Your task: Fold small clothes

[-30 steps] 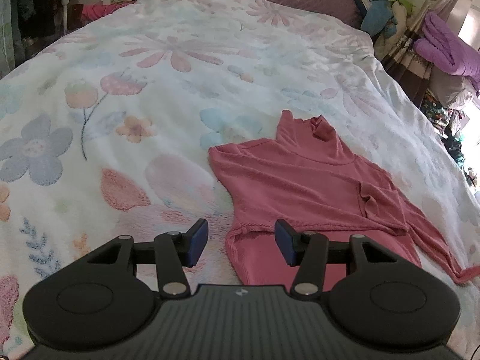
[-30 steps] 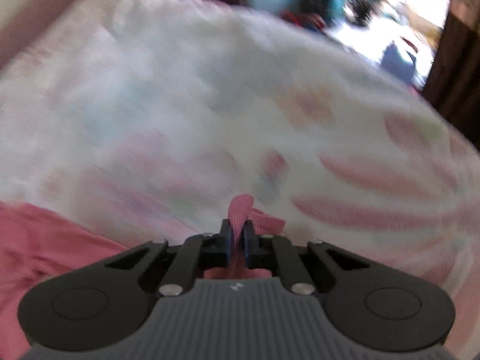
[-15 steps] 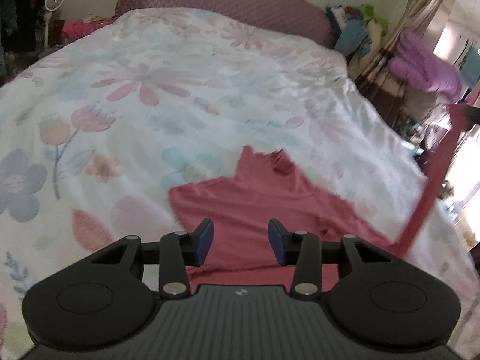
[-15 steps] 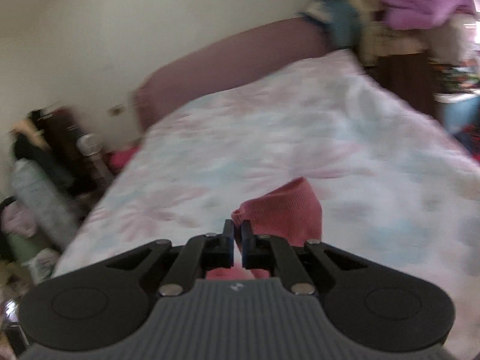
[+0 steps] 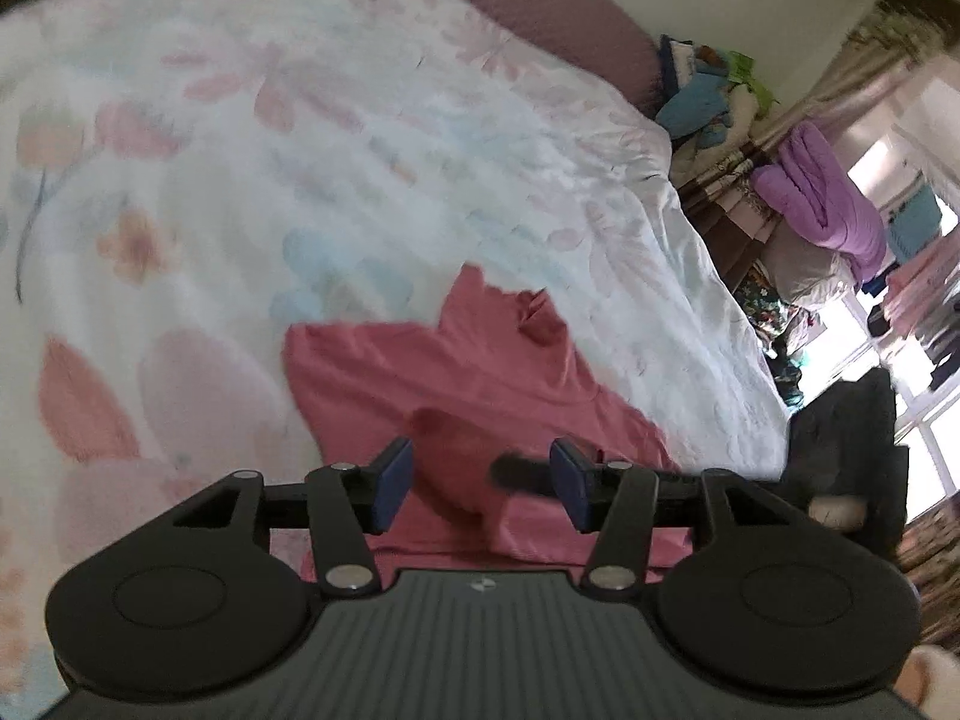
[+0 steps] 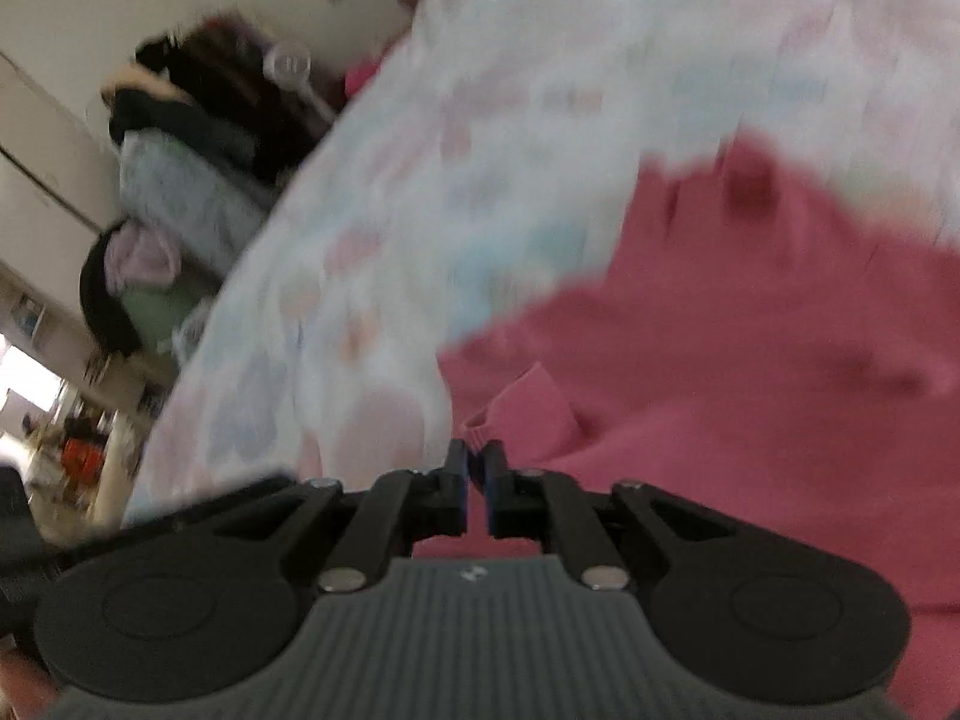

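A pink long-sleeved top (image 5: 456,378) lies on the flowered bedspread (image 5: 360,150). My left gripper (image 5: 480,483) is open and empty, just above the top's near part. My right gripper (image 6: 474,474) is shut on the cuff of the top's sleeve (image 6: 516,408) and holds it over the top's body (image 6: 750,330). In the left wrist view the right gripper's dark fingers (image 5: 522,474) and the blurred sleeve end (image 5: 456,456) show between my left fingertips. Both views are blurred by motion.
A mauve headboard (image 5: 540,6) stands at the bed's far end. Piled clothes and a purple blanket (image 5: 822,192) lie beyond the bed's right edge. Hanging clothes and bags (image 6: 174,138) stand beyond the bed's left side.
My right gripper has carried the sleeve from the bed's right side across and over the top's body. My left gripper has tilted and stays open.
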